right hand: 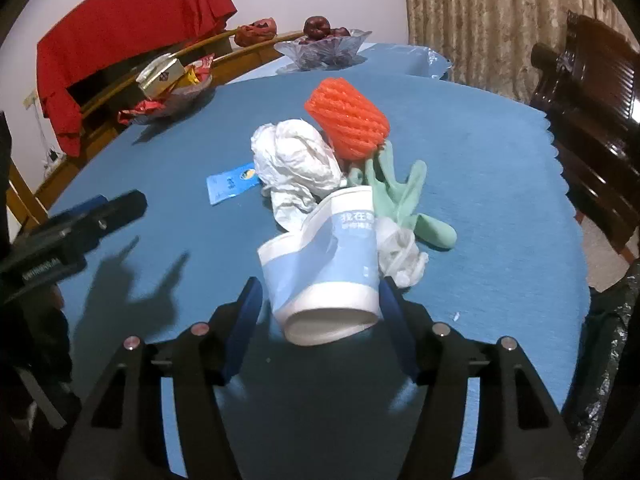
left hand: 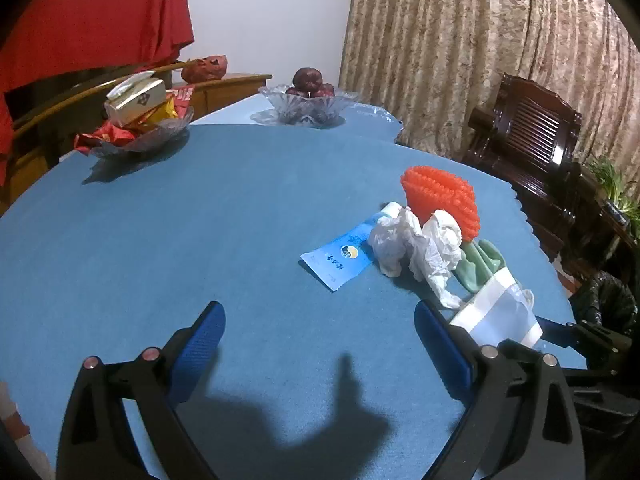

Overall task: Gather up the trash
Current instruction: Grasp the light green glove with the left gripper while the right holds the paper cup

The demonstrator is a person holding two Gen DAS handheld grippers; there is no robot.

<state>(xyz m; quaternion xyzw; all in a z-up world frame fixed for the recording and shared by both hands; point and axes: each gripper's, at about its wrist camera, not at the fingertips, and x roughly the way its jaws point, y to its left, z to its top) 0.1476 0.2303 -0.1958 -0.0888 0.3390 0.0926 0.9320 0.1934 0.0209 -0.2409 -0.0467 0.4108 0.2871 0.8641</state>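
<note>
The right gripper [right hand: 320, 304] brackets a crushed paper cup [right hand: 324, 272] lying on the blue table [right hand: 500, 184] – right pad touching, left pad apart; left gripper [left hand: 320, 344] spread, nothing between

On the blue table [right hand: 480, 152] lie one crushed paper cup [right hand: 324, 276], one orange foam fruit net [right hand: 346, 118], one green rubber glove [right hand: 404, 196], one blue sachet [right hand: 230, 184] and two larger wads of white crumpled paper [right hand: 296, 160], plus a smaller white wad [right hand: 400, 256]. Two glass bowls stand farther back: one of dark red fruit [right hand: 324, 50], one of snack packets [right hand: 172, 92]. One dark wooden chair [right hand: 592, 92] stands beside it.
</note>
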